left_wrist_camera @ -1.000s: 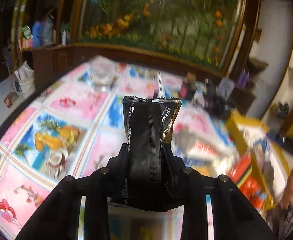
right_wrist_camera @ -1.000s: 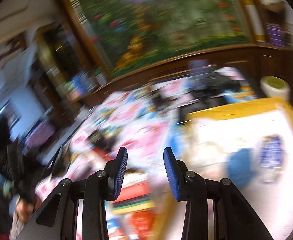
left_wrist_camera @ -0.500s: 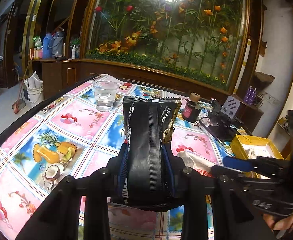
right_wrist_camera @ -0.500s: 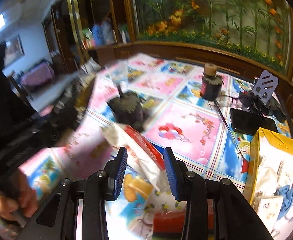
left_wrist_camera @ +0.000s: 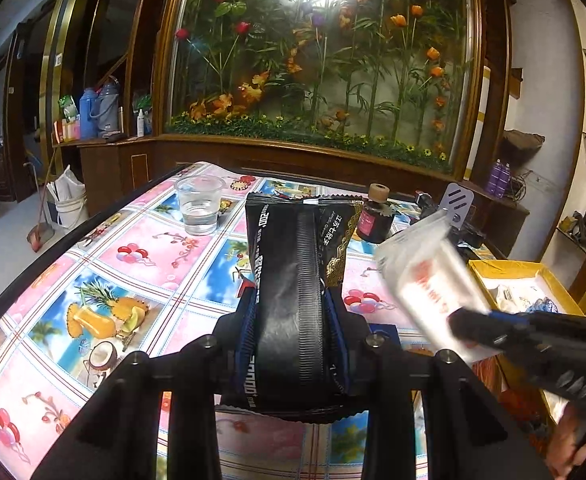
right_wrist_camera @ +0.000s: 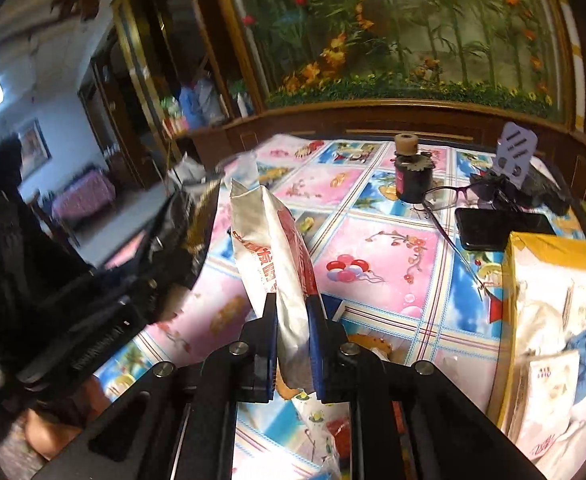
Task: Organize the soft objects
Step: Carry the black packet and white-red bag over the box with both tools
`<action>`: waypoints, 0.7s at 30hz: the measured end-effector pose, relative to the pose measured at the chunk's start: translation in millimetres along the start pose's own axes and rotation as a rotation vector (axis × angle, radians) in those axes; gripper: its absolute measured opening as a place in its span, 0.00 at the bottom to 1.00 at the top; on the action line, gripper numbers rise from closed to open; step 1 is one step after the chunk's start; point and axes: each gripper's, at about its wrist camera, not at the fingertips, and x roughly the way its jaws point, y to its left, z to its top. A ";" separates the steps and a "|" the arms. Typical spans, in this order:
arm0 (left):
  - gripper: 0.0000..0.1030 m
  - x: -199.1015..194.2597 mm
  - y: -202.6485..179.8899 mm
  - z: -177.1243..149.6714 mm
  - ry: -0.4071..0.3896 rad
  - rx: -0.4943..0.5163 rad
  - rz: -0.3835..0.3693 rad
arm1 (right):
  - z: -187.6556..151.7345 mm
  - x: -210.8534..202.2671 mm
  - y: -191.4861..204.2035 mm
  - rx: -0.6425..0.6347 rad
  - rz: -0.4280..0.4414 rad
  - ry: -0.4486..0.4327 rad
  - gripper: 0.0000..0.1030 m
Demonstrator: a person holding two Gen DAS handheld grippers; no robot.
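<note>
My left gripper (left_wrist_camera: pixel 295 320) is shut on a black snack packet (left_wrist_camera: pixel 297 280) with gold print, held upright above the table. My right gripper (right_wrist_camera: pixel 293 320) is shut on a white and red snack packet (right_wrist_camera: pixel 275 260), lifted off the table. That packet also shows blurred in the left wrist view (left_wrist_camera: pixel 433 284), to the right of the black one, with the right gripper (left_wrist_camera: pixel 489 322) below it. The black packet and left gripper show dark and blurred at the left of the right wrist view (right_wrist_camera: pixel 173 248). A yellow box (right_wrist_camera: pixel 549 248) with soft items stands at the right.
On the colourful tablecloth (left_wrist_camera: pixel 141 256) stand a clear plastic cup (left_wrist_camera: pixel 199 204) and a dark small bottle (right_wrist_camera: pixel 411 172). Glasses (right_wrist_camera: pixel 465 196), a black phone (right_wrist_camera: pixel 501 222) and a stand lie at the back right. More packets lie under the right gripper (right_wrist_camera: pixel 333 432).
My right gripper swung from the box to the table, closed on the white and red packet and lifted it. The left gripper kept its hold on the black packet.
</note>
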 end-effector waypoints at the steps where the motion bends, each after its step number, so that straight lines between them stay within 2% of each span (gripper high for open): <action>1: 0.32 1.3 -2.5 -0.3 0.005 -0.008 -0.006 | 0.1 -6.8 -4.3 0.026 0.016 -0.022 0.13; 4: 0.31 8.1 -16.2 -1.6 0.037 -0.014 -0.023 | 2.6 -24.6 -13.6 0.082 0.028 -0.080 0.14; 7: 0.32 9.0 -35.9 -4.7 0.037 0.036 -0.026 | 3.8 -37.0 -26.0 0.131 0.036 -0.122 0.14; 11: 0.32 7.3 -52.5 -8.4 0.014 0.093 -0.006 | 4.1 -42.4 -38.9 0.180 0.047 -0.127 0.14; 21: 0.32 10.1 -76.1 -14.1 0.018 0.143 0.000 | 3.9 -51.8 -47.9 0.209 0.055 -0.145 0.14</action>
